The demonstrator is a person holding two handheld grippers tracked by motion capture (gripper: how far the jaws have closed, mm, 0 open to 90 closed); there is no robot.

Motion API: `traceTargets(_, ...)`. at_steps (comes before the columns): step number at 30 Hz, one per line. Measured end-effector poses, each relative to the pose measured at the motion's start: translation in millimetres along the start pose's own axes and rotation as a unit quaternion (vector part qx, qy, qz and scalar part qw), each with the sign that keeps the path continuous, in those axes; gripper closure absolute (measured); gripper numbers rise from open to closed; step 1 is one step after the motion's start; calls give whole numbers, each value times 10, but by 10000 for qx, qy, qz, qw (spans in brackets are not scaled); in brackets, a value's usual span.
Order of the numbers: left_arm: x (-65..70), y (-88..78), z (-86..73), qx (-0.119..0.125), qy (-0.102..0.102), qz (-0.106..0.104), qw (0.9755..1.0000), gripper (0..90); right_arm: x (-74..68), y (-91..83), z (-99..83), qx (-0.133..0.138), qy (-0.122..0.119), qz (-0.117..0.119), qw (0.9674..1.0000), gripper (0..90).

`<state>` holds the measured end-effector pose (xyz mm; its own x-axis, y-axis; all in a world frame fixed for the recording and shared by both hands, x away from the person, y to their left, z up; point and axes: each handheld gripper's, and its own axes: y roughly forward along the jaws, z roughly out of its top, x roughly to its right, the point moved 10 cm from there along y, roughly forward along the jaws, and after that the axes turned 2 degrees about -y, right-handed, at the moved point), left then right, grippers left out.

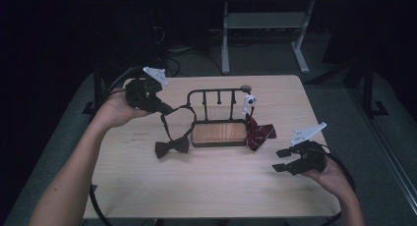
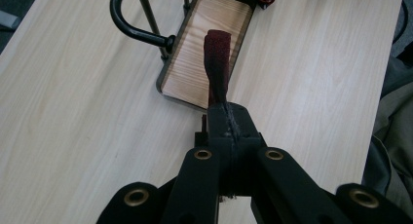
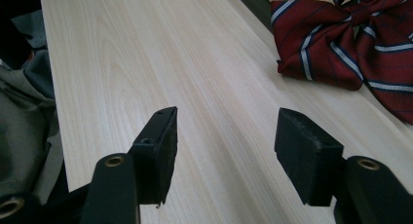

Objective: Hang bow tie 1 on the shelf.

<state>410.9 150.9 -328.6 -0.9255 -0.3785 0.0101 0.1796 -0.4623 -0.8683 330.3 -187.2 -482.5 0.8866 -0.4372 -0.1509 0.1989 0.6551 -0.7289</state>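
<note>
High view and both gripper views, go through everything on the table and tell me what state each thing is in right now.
Left hand-held gripper: shut on the strap of the dark bow tie.
Right hand-held gripper: open, holding nothing.
Dark bow tie: bow lying on the table, strap lifted.
Striped bow tie: lying by the rack's right end.
Rack: upright, with its wooden tray bare.

The table is pale wood, smooth and matt, with fine straight grain. The rack is dark metal rod with a slight sheen — its tray looks like warmer, glossier wood. The striped tie is woven cloth, faintly lustrous; the strap is dull maroon fabric — the jaws matt black plastic
</note>
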Motion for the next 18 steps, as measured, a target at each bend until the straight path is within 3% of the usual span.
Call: traceTargets(18, -208, 5, 109, -63, -156, 127, 9998, 900, 4, -35, -2, 23, -43, -11, 10000, 410)
